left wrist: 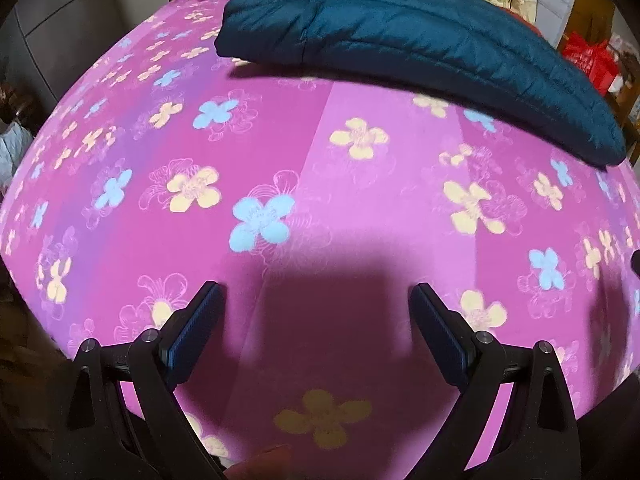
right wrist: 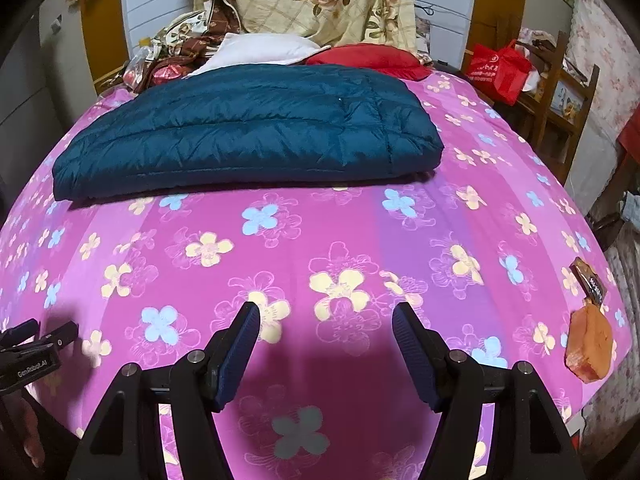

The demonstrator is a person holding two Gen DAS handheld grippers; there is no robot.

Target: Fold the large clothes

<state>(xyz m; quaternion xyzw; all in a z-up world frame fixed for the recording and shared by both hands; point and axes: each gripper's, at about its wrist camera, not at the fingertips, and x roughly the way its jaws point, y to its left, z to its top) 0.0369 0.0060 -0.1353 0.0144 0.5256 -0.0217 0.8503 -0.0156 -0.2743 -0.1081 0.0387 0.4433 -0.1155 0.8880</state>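
— Peering past the folded teal down jacket (right wrist: 240, 128), its far edge hides under pillows (right wrist: 320, 0).
— Both claws, left gripper (left wrist: 318, 300) and right gripper (right wrist: 326, 320), gape wide, empty, over bare floral bedsheet (right wrist: 320, 240).

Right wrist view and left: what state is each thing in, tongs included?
Teal quilted down jacket: folded flat, lying on the bed, untouched.
Pink flowered bedsheet: spread smooth.
Left tongs: open, empty, over the sheet.
Right tongs: open, empty, over the sheet.
Red plastic bag: on the wooden chair.
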